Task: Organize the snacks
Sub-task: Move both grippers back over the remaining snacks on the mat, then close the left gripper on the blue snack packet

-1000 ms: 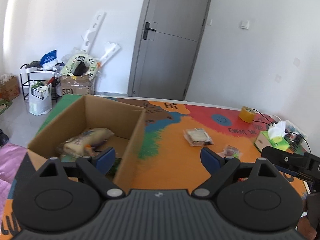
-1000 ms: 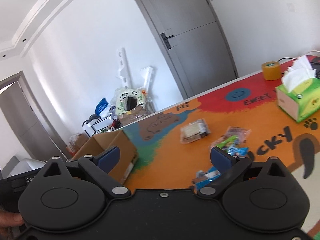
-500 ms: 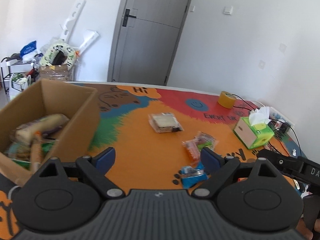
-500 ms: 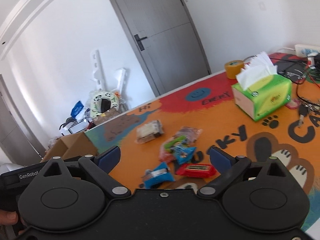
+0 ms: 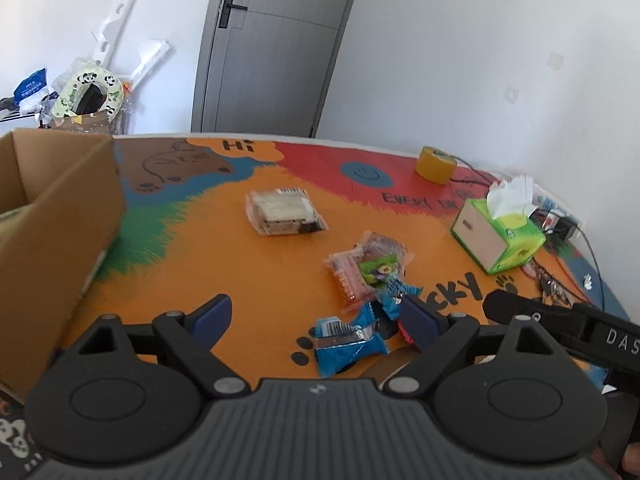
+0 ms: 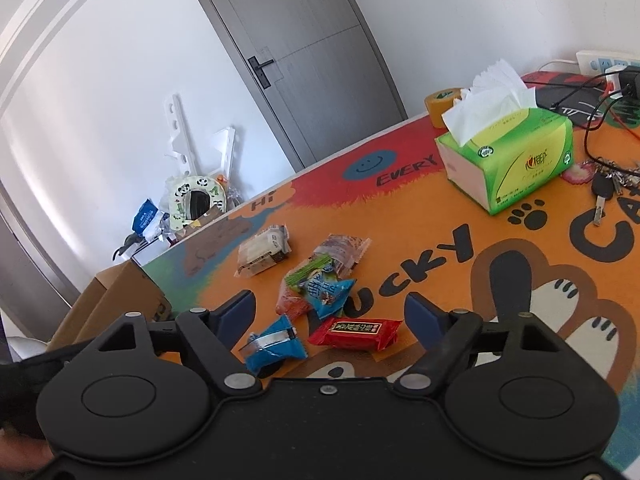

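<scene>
Five loose snacks lie on the printed table mat [image 5: 256, 280], and the cardboard box [image 5: 52, 216] they belong in stands at the mat's left edge, well apart from them.

Largest is the clear-wrapped cake slice [image 5: 285, 212], alone between the box and the cluster. It looks soft and crushable under a slick film, so you would do best to pinch it across its short sides, low and gently, not by the flat top.

Next comes the orange crinkly bag [image 5: 352, 276] with a green packet [image 5: 378, 270] lying on it. The bag looks light and floppy; take it by a sealed end, and expect the green packet to slide off as it lifts.

The blue printed packet [image 6: 330, 292] overlaps the front of that bag. It seems puffy, nearly weightless and slippery, so grip its crimped seam.

The red bar [image 6: 354, 332] lies flat just in front of your right gripper [image 6: 330, 312]. It looks the stiffest of the lot; close across its narrow width.

Smallest is the blue packet with the silver band [image 5: 348, 342], nearest your left gripper [image 5: 318, 314] and touching none of the others. It looks light and glossy, so take its pinched end.

Your left gripper hangs wide with nothing between the pads. Your right one has just been narrowing, yet it stands apart with only bare mat and the red bar's edge in the gap, gripping nothing.
</scene>
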